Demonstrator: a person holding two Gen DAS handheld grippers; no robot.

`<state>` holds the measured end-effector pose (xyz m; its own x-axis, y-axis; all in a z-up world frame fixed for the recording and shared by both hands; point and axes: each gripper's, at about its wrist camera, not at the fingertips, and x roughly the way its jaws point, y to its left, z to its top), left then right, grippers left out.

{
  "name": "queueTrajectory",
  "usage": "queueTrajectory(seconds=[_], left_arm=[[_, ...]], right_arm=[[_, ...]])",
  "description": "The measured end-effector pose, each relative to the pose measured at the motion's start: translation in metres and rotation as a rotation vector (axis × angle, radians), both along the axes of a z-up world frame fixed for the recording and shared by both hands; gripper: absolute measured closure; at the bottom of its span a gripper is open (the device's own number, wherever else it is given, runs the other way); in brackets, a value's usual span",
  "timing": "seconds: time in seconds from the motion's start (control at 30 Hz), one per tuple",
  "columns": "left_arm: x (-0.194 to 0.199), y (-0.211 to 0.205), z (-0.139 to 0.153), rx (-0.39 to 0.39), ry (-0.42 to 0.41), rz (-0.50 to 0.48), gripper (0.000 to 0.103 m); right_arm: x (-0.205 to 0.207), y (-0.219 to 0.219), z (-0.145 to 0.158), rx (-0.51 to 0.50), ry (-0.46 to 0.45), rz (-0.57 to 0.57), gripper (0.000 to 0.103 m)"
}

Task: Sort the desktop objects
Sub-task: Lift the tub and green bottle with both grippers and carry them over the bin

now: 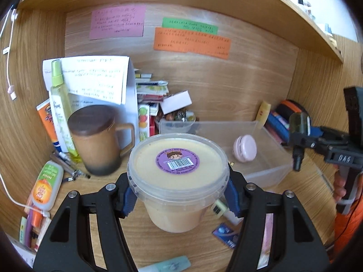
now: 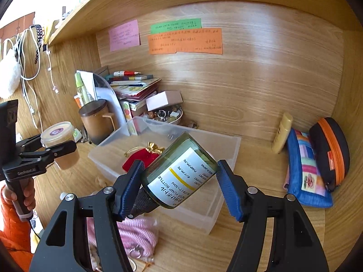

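Observation:
My left gripper [image 1: 180,192] is shut on a clear plastic tub [image 1: 178,158] of cream-coloured contents, its lid bearing a purple sticker; the blue pads press its sides under the rim, and it hangs above the desk. The right wrist view shows the same tub [image 2: 60,136] at the far left. My right gripper [image 2: 179,179] is shut on a green-tinted pump bottle [image 2: 188,149] with a white label, tilted cap-down, in front of a clear plastic bin [image 2: 204,217]. The bin [image 1: 261,165] holds a pink macaron-shaped case [image 1: 245,147] and a red pouch [image 2: 140,158].
A brown lidded mug [image 1: 97,140], a green spray bottle [image 1: 59,104] and stacked papers crowd the back left. A bowl of trinkets [image 2: 165,115] sits behind the bin. A yellow tube [image 2: 281,133], blue pouch [image 2: 306,170] and black-orange case [image 2: 329,151] lie right. Pink knitwear [image 2: 136,233] lies near.

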<state>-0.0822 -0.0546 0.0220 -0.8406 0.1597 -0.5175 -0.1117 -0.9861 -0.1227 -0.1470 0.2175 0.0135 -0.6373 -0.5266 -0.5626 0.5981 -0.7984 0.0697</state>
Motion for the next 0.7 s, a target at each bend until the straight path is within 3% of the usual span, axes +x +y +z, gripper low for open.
queueTrajectory(seconds=[0.33, 0.7], left_arm=[[-0.035, 0.01, 0.018, 0.019, 0.024, -0.028, 0.04], [-0.071, 0.023, 0.004, 0.046, -0.028, -0.084, 0.04]], right_arm=[[-0.023, -0.018, 0.002, -0.011, -0.005, 0.017, 0.041], [-0.043, -0.044, -0.009, 0.015, -0.042, 0.048, 0.041]])
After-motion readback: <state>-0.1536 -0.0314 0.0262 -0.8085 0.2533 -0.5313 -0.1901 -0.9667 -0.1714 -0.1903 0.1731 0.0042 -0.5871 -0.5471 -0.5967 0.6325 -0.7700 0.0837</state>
